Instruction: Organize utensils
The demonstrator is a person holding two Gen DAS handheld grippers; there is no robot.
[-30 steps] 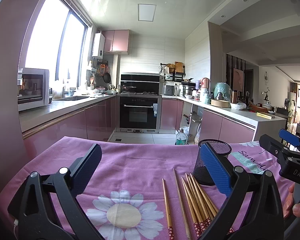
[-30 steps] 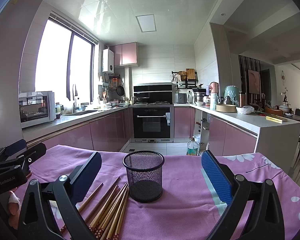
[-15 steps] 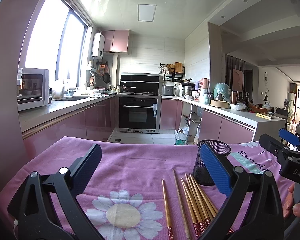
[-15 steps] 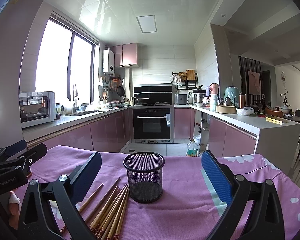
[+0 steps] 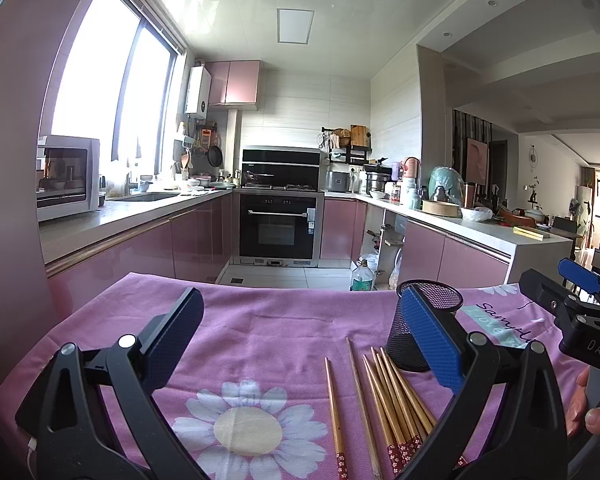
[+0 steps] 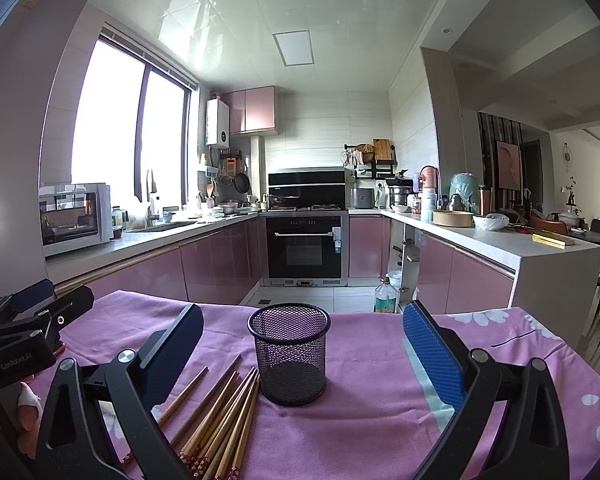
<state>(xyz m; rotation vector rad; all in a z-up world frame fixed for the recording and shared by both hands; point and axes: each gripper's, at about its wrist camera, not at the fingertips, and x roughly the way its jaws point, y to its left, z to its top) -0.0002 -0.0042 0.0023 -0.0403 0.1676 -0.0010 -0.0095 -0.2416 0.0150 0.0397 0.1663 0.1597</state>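
Holding left gripper (image 5: 300, 332) & right gripper (image 6: 302, 340) spread wide, empty; we see wooden chopsticks (image 6: 224, 412) lying beside upright mesh cup (image 6: 289, 358) on floral cloth (image 6: 372, 420).

Each camera sits just behind its own gripper, low over the table with the pink cloth (image 5: 260, 320), and faces the kitchen. The left view looks from the left, the right view from the right. Both share the mesh cup (image 6: 289, 356), the chopsticks (image 5: 392, 396) and the oven (image 6: 306, 246).
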